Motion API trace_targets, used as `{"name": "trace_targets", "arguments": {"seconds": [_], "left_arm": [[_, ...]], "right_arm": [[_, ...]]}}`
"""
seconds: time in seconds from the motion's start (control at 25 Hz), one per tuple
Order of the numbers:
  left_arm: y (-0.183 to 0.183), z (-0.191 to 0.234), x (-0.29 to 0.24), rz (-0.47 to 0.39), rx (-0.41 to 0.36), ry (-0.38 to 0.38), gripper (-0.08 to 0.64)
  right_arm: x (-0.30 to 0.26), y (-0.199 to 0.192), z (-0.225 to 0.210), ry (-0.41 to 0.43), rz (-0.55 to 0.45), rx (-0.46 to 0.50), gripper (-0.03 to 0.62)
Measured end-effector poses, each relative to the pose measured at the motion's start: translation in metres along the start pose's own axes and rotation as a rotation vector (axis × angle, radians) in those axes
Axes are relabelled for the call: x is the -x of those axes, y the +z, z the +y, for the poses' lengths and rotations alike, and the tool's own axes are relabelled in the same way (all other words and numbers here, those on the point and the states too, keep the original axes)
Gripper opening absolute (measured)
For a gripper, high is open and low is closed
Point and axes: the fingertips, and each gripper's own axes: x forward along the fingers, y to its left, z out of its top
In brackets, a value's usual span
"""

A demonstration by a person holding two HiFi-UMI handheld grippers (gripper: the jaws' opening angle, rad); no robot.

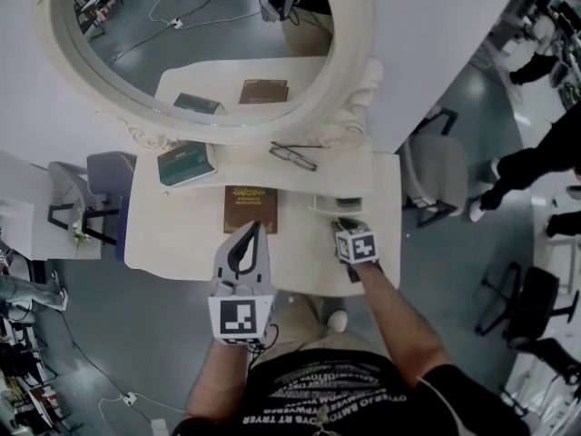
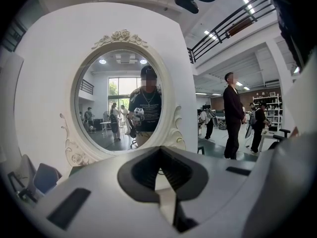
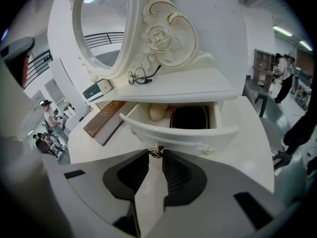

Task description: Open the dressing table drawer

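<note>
The white dressing table (image 1: 182,243) carries a small drawer (image 1: 336,205) under its right shelf, and the drawer stands pulled partway out. In the right gripper view the curved drawer front (image 3: 198,135) shows a small metal knob (image 3: 157,150), and my right gripper (image 3: 156,153) is shut on that knob. Inside the drawer lie a black case (image 3: 190,118) and a pale round object (image 3: 157,112). From the head view, the right gripper (image 1: 343,223) points down at the drawer front. My left gripper (image 1: 253,229) hovers over the tabletop by a brown book (image 1: 251,208), shut and holding nothing.
An oval mirror (image 1: 209,44) rises behind the table. Glasses (image 1: 293,155) and a green box (image 1: 186,163) lie on the shelf. A grey chair (image 1: 436,175) stands to the right, another chair (image 1: 91,184) to the left. People stand at the far right (image 1: 545,162).
</note>
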Motion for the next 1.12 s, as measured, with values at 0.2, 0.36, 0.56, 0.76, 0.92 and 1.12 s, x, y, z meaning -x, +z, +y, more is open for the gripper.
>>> {"name": "trace_targets", "arguments": {"seconds": [0.2,0.36,0.56,0.76,0.92,1.12], "left_arm": [[0.003,-0.004,0.001,-0.006,-0.009,-0.005,0.002],[0.003,-0.006,0.003,-0.002,-0.002,-0.005,0.002],[0.002,-0.007,0.007,-0.002,-0.002,-0.003,0.002],[0.003,-0.007,0.009,-0.001,-0.011,-0.003,0.002],[0.006,-0.007,0.009,-0.010,-0.010,-0.006,0.002],[0.008,-0.009,0.009,-0.018,-0.028,-0.018,0.002]], "right_arm": [[0.005,-0.004,0.003,0.006,0.006,0.002,0.081],[0.010,-0.007,0.010,0.025,0.014,-0.004,0.081],[0.010,-0.011,0.007,0.015,0.014,0.006,0.081],[0.009,-0.014,0.009,0.034,0.015,0.007,0.081],[0.012,-0.017,0.009,0.027,0.019,0.010,0.081],[0.010,-0.021,0.012,0.044,0.020,0.015,0.081]]}}
